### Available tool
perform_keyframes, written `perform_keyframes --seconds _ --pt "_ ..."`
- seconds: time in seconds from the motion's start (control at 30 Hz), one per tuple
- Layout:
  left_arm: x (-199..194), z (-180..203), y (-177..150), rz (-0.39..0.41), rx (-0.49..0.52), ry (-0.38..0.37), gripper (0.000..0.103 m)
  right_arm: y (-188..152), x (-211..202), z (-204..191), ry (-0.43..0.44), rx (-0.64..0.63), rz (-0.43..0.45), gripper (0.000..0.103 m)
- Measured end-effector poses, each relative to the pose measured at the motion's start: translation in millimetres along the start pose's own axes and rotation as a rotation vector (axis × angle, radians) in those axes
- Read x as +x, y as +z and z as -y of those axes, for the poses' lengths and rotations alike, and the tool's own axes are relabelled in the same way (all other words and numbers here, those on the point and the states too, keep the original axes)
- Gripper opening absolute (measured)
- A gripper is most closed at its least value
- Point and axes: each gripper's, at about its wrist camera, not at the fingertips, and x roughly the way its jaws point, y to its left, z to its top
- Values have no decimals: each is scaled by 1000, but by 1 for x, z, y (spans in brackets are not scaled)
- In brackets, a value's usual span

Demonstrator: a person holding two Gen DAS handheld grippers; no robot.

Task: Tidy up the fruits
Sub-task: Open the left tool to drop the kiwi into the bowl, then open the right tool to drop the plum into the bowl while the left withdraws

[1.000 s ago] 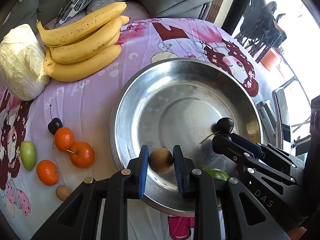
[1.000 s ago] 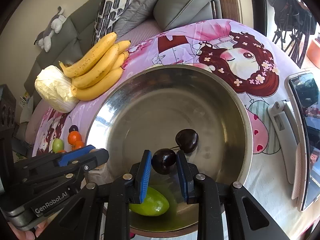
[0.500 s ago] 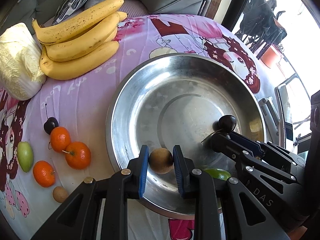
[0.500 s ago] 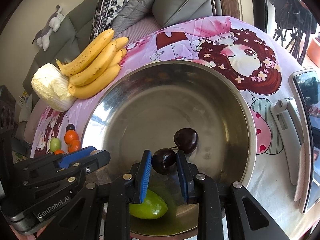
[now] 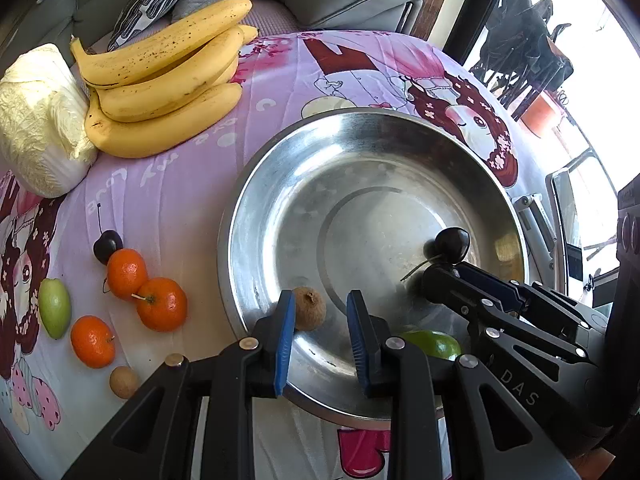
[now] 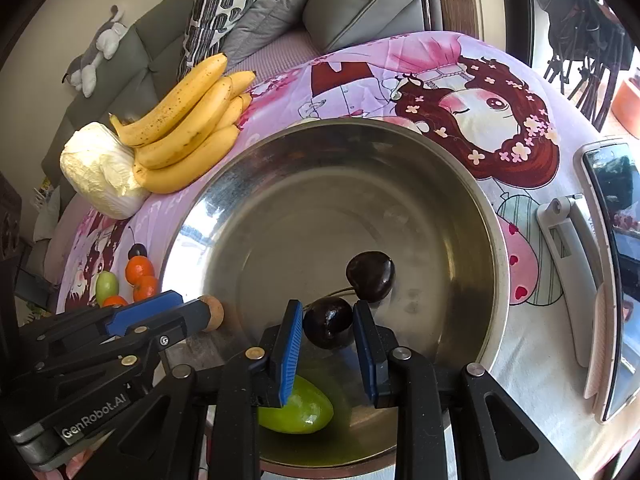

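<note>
A steel bowl [image 5: 240, 208] sits on the pink cartoon cloth. My left gripper [image 5: 320, 336] hangs over its near rim, slightly open. A small brown round fruit [image 5: 310, 308] lies between its fingers, against the left pad, with a gap to the right pad. My right gripper [image 6: 328, 336] is shut on a dark cherry [image 6: 328, 322] low over the bowl's floor. A second cherry [image 6: 370, 276] lies just beyond it, and a green fruit [image 6: 304, 412] rests in the bowl under the fingers. Three tangerines [image 5: 162, 304], a cherry [image 5: 107, 245], a green fruit [image 5: 54, 308] and a brown fruit [image 5: 124, 382] lie on the cloth to the left.
A bunch of bananas [image 5: 160, 92] and a pale cabbage [image 5: 36, 120] lie at the back left of the cloth. A phone on a white stand [image 6: 612, 260] is at the right edge. Sofa cushions [image 6: 360, 0] rise behind the table.
The brown fruit has slipped left and lower between the left gripper's pads, leaving a gap on its right side. The right gripper and its cherry look unchanged.
</note>
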Motion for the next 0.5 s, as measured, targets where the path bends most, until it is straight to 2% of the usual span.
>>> perform_keyframes --seconds 0.23,0.33,0.5 --pt "-4 -4 -4 -1 -18 2 29 0 0 -3 -4 -14 -8 31" --pt "-7 -5 -6 2 -23 2 35 0 -2 -6 -8 -19 -5 41" --pt "-13 -9 -8 11 -39 0 38 -1 -6 -9 -11 -28 -3 46"
